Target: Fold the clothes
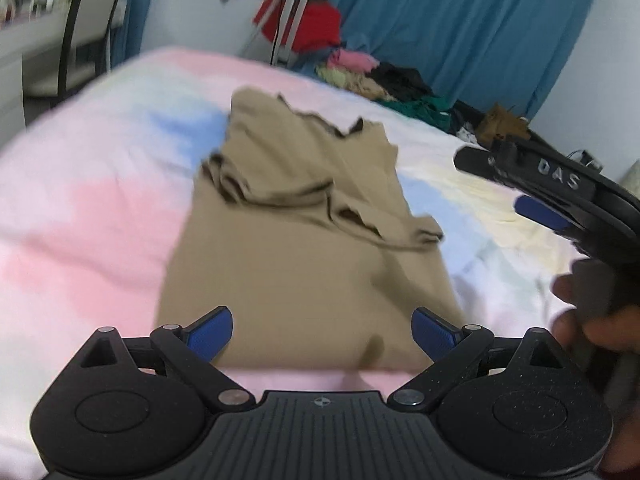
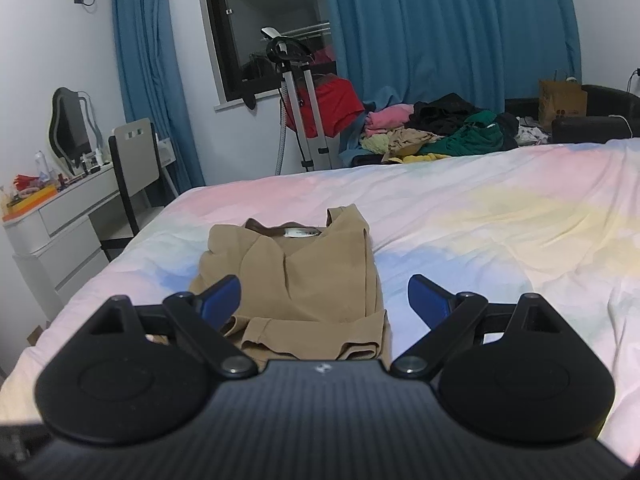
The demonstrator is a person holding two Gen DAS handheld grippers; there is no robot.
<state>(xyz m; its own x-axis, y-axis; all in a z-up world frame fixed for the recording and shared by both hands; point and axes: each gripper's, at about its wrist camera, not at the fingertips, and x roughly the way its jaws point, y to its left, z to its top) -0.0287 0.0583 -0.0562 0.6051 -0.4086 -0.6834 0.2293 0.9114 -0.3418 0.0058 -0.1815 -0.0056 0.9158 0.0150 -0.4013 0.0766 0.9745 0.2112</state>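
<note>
Tan fabric lay in the middle of the scene: a shirt [image 2: 298,276], folded into a narrow strip with its sleeves turned in, rested flat on a bed [image 2: 500,220] covered in a pastel sheet of pink, blue and yellow patches. From the right wrist view its collar, with a small white label, pointed toward the far side of the bed.

The left gripper [image 1: 322,334] hovered over the near hem of the shirt with its jaws spread wide, nothing between the blue pads [image 1: 210,332]; that picture was blurred. The right gripper [image 2: 324,300] also had its jaws spread and empty, above the near end of the shirt. In the left wrist view it showed from the side at the right edge, with a hand [image 1: 592,320] around its handle.

Beyond the bed sat a pile of clothes [image 2: 440,128] in pink, black, green and yellow, before blue curtains [image 2: 440,28]. A garment steamer [image 2: 298,116] stood near a dark window [image 2: 272,16], with something red behind it. A white desk [image 2: 56,232] and chair [image 2: 134,164] stood to the left.
</note>
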